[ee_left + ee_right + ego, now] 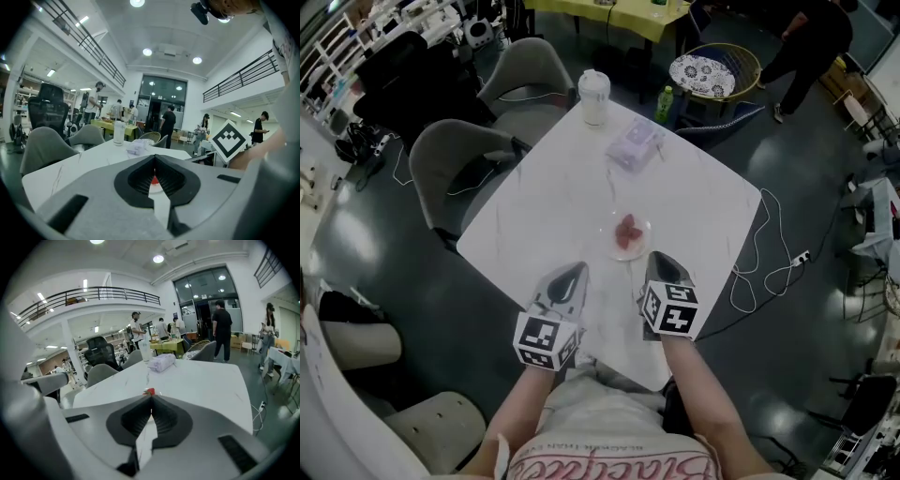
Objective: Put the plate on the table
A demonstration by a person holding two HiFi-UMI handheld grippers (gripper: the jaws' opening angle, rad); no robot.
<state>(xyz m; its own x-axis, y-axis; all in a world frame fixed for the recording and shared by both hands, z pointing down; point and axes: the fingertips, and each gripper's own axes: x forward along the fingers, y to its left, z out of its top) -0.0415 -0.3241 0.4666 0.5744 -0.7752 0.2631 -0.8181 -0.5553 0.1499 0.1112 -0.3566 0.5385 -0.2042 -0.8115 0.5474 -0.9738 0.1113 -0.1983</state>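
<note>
Both tongs closed and empty over the near part of the bench, with the plate set down just beyond them.

The small clear glass plate with red pieces of food on it sits flat on the white marbled square bench, about at its middle and a little toward the near corner. The left tongs and the right tongs hover side by side between the plate and the near corner. Each has its tips pressed together with nothing between them. The plate is just ahead of the right tongs' tips. A tall white lidded jar stands at the far corner, and a pale lilac soft packet lies between the jar and the plate.
</note>
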